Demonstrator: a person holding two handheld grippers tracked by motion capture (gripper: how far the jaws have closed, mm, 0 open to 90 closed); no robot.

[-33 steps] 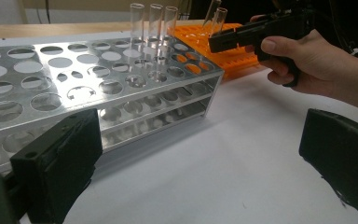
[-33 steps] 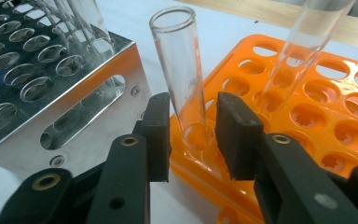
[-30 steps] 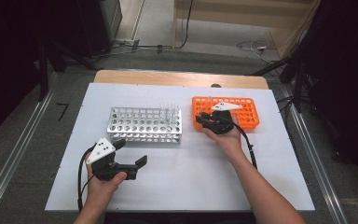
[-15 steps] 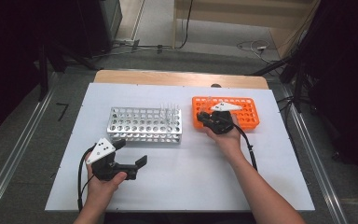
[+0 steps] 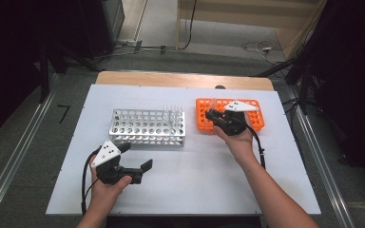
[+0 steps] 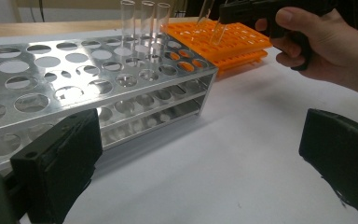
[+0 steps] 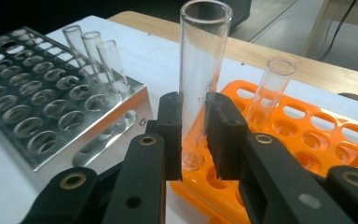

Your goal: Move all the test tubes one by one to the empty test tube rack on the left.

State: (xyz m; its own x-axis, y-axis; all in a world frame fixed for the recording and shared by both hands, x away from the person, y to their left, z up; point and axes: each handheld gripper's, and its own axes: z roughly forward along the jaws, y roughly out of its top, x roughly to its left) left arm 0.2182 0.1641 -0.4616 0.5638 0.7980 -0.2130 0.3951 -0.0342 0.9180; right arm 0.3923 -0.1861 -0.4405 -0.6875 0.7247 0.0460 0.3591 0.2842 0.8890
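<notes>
Right gripper (image 7: 193, 135) pinching a glass tube (image 7: 199, 79) just above the orange rack (image 7: 326, 135); lift it straight and upright toward the metal rack (image 7: 51, 102), while the left gripper (image 6: 200, 154) rests spread.

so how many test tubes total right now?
5. Three tubes stand together in the metal rack; one tube is clamped in the right gripper above the orange rack; one tube stands in the orange rack. No others are apparent.

Bare forearms; each black gripper, left (image 5: 145, 167) and right (image 5: 209, 114), carries a grey three-cornered plate, brass-ringed screws and a black cable.
</notes>
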